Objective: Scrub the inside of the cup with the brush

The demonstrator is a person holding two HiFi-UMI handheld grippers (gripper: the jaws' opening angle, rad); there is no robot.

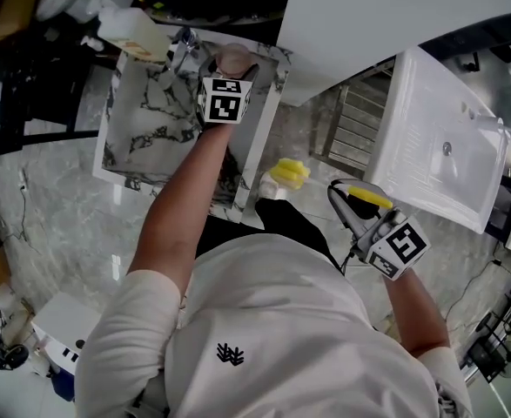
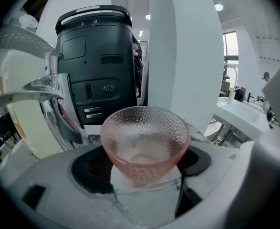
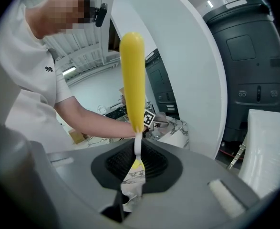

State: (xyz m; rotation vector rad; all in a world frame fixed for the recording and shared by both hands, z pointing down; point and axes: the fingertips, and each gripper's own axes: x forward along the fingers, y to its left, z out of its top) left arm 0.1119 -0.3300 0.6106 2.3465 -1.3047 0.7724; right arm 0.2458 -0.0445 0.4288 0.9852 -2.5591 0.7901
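The cup (image 2: pixel 144 142) is translucent pink, dimpled all over. The brush (image 3: pixel 131 80) has a glossy yellow handle on a white neck. The sink (image 1: pixel 151 111) is white marble with black veins. The shirt (image 1: pixel 281 320) is white with a small black emblem. The machine (image 2: pixel 94 66) is black.
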